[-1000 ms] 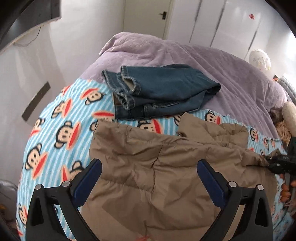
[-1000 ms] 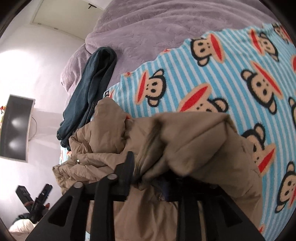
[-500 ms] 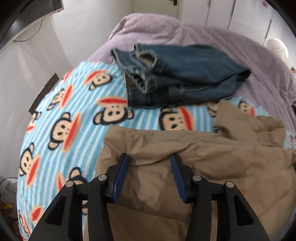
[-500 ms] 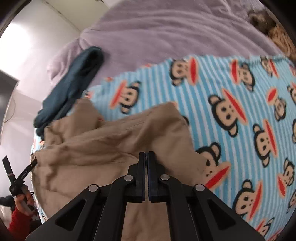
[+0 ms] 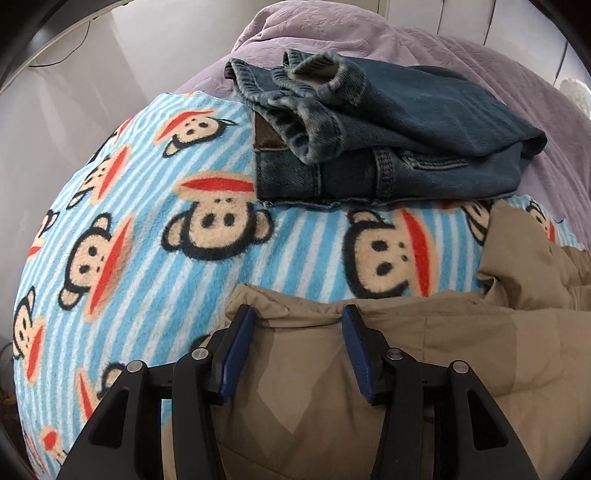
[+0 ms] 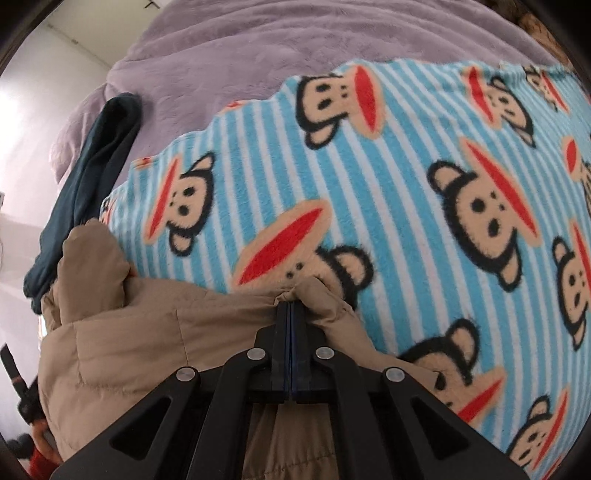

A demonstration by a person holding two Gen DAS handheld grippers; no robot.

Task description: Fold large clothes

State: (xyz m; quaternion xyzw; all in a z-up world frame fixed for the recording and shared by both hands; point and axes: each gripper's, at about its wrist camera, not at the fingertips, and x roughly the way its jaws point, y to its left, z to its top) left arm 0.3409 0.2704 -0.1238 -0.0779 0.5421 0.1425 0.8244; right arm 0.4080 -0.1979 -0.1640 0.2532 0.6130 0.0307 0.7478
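Note:
A tan padded jacket (image 5: 424,369) lies on a blue striped monkey blanket (image 5: 147,240). My left gripper (image 5: 297,314) points steeply down at the jacket's far edge. Its blue pads (image 5: 240,343) press a thick fold of the padding from both sides, and the cloth dimples at the tips. In the right wrist view the jacket (image 6: 147,332) spreads to the left. My right gripper (image 6: 290,304) has its jaws fully together, and the jacket's hem puckers at their tips, low over the blanket (image 6: 406,184).
Folded blue jeans (image 5: 406,129) lie beyond the jacket, half on a purple bedspread (image 5: 332,29); they show as a dark roll (image 6: 99,158) in the right wrist view. A red sleeve (image 6: 37,454) shows at that view's lower left edge. A pale wall stands to the left.
My left jaws went from wide apart to a narrower hold on the jacket's edge while sinking toward the bed. My right jaws closed on the hem and came down, and the raised jacket flattened.

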